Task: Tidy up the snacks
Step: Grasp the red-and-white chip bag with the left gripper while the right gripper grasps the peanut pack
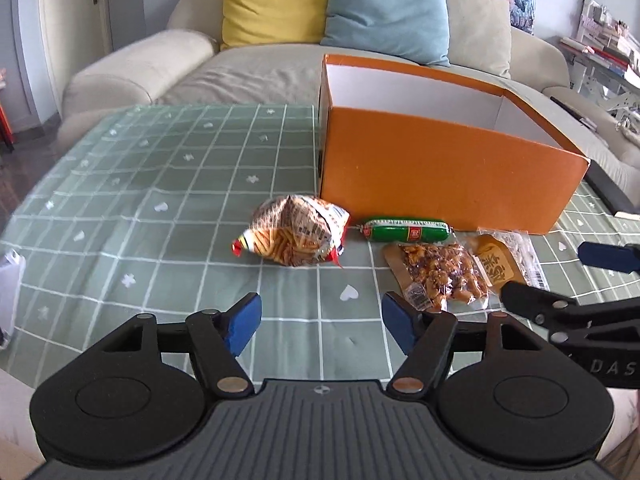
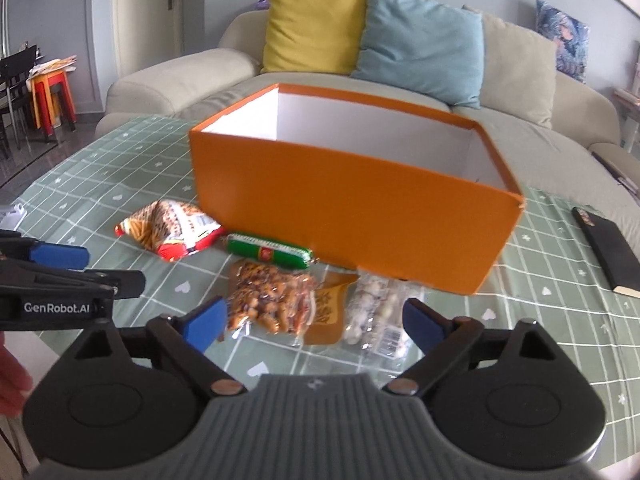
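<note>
An open orange box [image 1: 440, 168] [image 2: 352, 204] with white inner walls stands on the green checked tablecloth. In front of it lie a bag of stick crackers [image 1: 294, 236] [image 2: 168, 230], a green sausage [image 1: 408, 231] [image 2: 270, 251], a clear pack of peanuts [image 1: 438, 272] [image 2: 268, 300] and a pack of pale round snacks [image 2: 376, 312]. My left gripper [image 1: 322, 326] is open and empty, just short of the cracker bag. My right gripper [image 2: 314, 322] is open and empty, its fingers either side of the peanut and pale snack packs.
A beige sofa [image 2: 180, 76] with yellow, blue and beige cushions stands behind the table. A black notebook [image 2: 606, 248] lies at the table's right edge. A white object [image 1: 8, 296] sits at the left edge. The right gripper shows in the left wrist view [image 1: 560, 280].
</note>
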`<state>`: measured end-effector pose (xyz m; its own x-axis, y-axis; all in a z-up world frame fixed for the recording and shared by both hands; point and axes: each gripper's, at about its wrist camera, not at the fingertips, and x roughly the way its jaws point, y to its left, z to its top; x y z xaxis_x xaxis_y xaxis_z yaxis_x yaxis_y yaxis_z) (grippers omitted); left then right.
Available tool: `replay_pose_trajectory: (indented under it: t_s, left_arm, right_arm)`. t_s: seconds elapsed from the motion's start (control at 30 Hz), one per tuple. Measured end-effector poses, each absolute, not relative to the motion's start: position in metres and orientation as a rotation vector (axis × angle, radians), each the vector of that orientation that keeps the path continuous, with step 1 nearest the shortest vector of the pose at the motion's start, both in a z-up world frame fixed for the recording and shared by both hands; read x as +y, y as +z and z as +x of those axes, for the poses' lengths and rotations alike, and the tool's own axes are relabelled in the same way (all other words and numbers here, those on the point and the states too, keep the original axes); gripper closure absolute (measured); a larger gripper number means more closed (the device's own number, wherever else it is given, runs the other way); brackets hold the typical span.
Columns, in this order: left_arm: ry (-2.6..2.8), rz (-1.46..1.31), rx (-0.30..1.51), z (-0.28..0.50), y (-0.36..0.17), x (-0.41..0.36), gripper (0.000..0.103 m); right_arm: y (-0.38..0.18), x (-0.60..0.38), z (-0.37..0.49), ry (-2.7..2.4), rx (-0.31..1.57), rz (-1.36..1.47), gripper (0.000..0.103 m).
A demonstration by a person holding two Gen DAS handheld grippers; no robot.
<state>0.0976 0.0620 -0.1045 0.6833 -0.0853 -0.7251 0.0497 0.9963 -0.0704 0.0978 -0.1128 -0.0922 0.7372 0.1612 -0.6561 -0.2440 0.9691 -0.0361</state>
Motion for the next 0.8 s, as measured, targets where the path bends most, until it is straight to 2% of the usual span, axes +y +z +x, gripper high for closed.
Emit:
replay_pose_trajectory:
  t_s: [0.07,0.63,0.8]
  left_arm:
    - [-0.079,-0.062,0.829,0.101,-0.109,0.066,0.015]
    - [-0.078,0.003,0.772,0.154,-0.103,0.083,0.015]
    - [-0.103,0.016,0.831,0.181,-0.114,0.081,0.015]
  right_arm:
    - [-0.096,-0.109,0.102,0.227,0.726,-0.131,0.010]
    - [-0.116,-0.088,0.148,0.205,0.815,-0.143,0.010]
    - [-0.120,-0.085,0.154,0.206,0.835,-0.146,0.010]
